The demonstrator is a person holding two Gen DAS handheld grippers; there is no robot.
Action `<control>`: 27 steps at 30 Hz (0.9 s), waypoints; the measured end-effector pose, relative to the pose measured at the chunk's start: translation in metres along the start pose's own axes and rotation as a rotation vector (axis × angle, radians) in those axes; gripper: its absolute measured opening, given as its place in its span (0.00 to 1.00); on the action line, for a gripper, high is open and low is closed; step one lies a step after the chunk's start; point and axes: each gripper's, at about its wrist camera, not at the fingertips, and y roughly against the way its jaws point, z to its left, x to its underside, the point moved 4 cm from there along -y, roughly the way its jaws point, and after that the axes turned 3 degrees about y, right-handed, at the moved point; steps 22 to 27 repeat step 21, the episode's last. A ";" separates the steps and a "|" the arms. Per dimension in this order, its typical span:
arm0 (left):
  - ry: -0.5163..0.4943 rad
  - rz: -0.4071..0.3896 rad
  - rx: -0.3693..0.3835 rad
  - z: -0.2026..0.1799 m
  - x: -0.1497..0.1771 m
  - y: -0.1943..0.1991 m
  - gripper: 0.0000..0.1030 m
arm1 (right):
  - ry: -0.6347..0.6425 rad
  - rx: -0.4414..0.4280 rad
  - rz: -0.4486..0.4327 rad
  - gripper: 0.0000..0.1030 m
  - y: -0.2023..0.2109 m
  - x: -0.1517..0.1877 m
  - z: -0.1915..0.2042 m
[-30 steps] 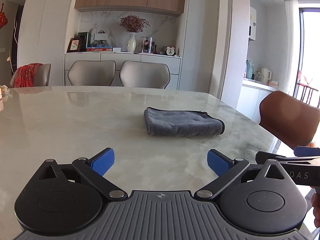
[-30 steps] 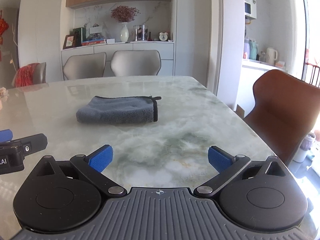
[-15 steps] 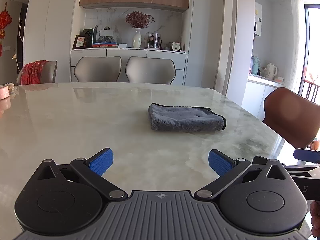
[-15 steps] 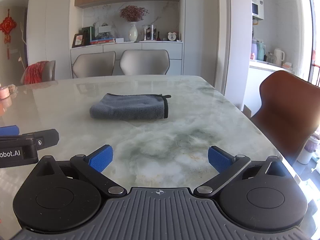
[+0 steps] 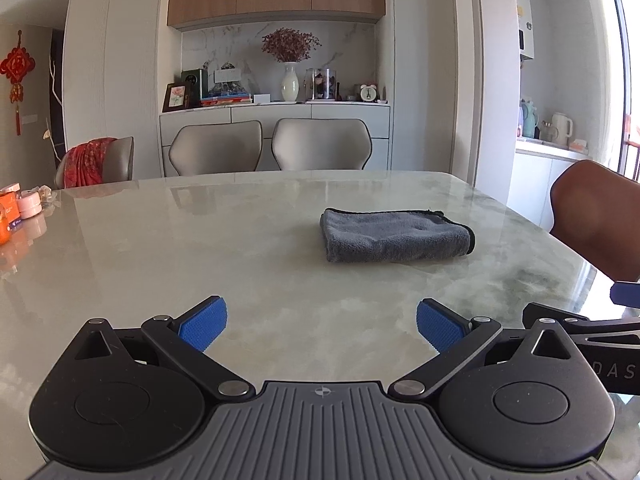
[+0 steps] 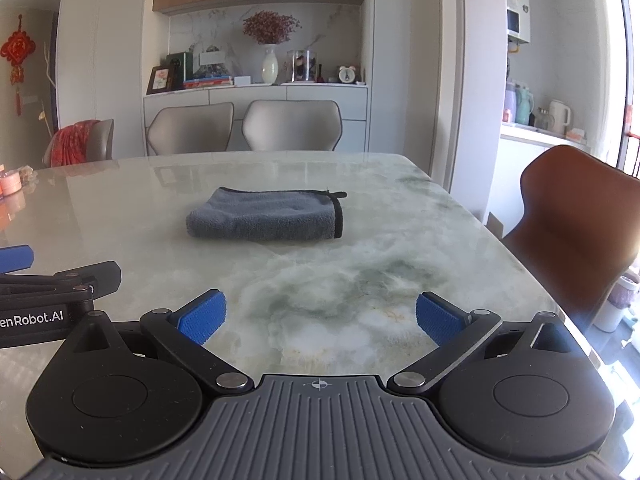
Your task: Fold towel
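Left wrist, room: bare marble tabletop [image 5: 160, 264] lies between my left tool [image 5: 318, 322] and the towel [image 5: 394, 236], which lies folded toward the tabletop's right edge.
Left wrist, around: brown chair [image 5: 596, 216] beyond the right edge; small jars [image 5: 28, 206] at the left edge.
Left wrist, tool: released, blue pads spread wide, holding nothing.
Right wrist, room: the towel [image 6: 266, 216] lies flat mid-tabletop, well ahead of me, bare stone between.
Right wrist, around: two grey chairs [image 6: 244, 126] at the far edge.
Right wrist, tool: my right tool [image 6: 318, 318] is released and empty, above the tabletop's near edge.

The folded towel [image 5: 394, 237] lies on the table [image 5: 200, 248], right of centre; two chairs [image 5: 272, 144] stand behind the far edge.
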 end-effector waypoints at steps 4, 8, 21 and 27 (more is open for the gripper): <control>0.017 0.015 0.012 0.002 0.001 -0.002 1.00 | 0.001 0.009 0.000 1.00 0.000 0.001 0.000; 0.002 0.008 0.010 0.000 0.003 -0.001 1.00 | -0.003 0.012 0.008 1.00 0.000 0.004 -0.002; -0.035 -0.030 0.004 -0.011 -0.001 0.004 1.00 | -0.014 0.022 0.013 1.00 -0.001 0.007 -0.013; -0.035 -0.030 0.004 -0.011 -0.001 0.004 1.00 | -0.014 0.022 0.013 1.00 -0.001 0.007 -0.013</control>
